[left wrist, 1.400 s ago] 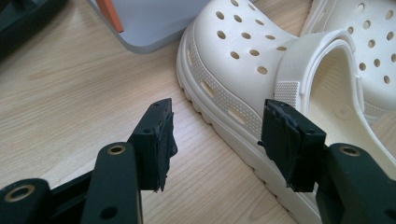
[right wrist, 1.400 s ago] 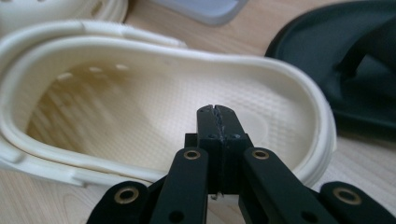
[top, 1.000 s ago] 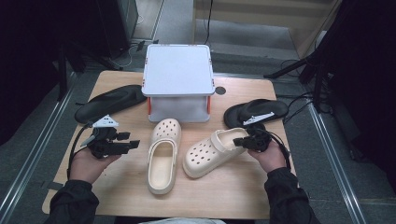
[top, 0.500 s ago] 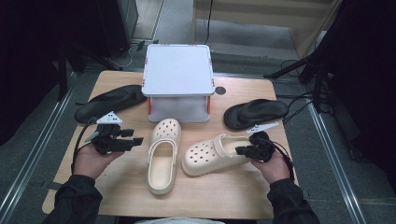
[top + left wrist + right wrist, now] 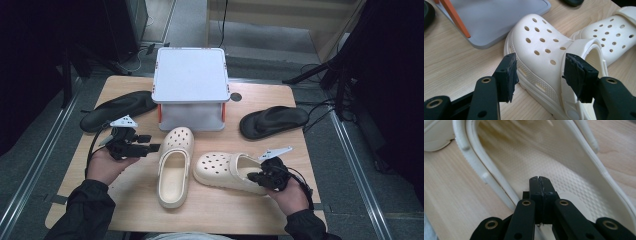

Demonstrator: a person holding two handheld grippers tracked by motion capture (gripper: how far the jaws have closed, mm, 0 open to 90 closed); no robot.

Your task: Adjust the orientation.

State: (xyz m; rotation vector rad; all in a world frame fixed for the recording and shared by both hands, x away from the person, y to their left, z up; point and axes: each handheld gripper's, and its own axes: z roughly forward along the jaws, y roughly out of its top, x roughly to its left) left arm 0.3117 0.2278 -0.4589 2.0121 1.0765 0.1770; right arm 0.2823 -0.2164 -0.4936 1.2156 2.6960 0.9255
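Two cream perforated clogs lie on the wooden table. The left clog (image 5: 172,165) (image 5: 541,42) points its toe away from me. The right clog (image 5: 220,167) (image 5: 614,30) lies crosswise, toe to the left. My right gripper (image 5: 255,176) (image 5: 540,181) is shut, pad against pad, its tips inside that clog's heel opening over the footbed (image 5: 564,170); nothing shows between the pads. My left gripper (image 5: 151,143) (image 5: 540,67) stands open just left of the left clog, level with its toe half and apart from it.
A grey stand (image 5: 190,75) (image 5: 494,17) with orange legs sits at the back middle of the table (image 5: 135,210). Beside it lie two black sandals, one at the left (image 5: 117,107) and one at the right (image 5: 272,120). Cables trail from both grippers.
My right hand has moved toward the table's front edge, and the right clog's heel end has swung with it, so the clog lies more crosswise. The left hand has hardly moved.
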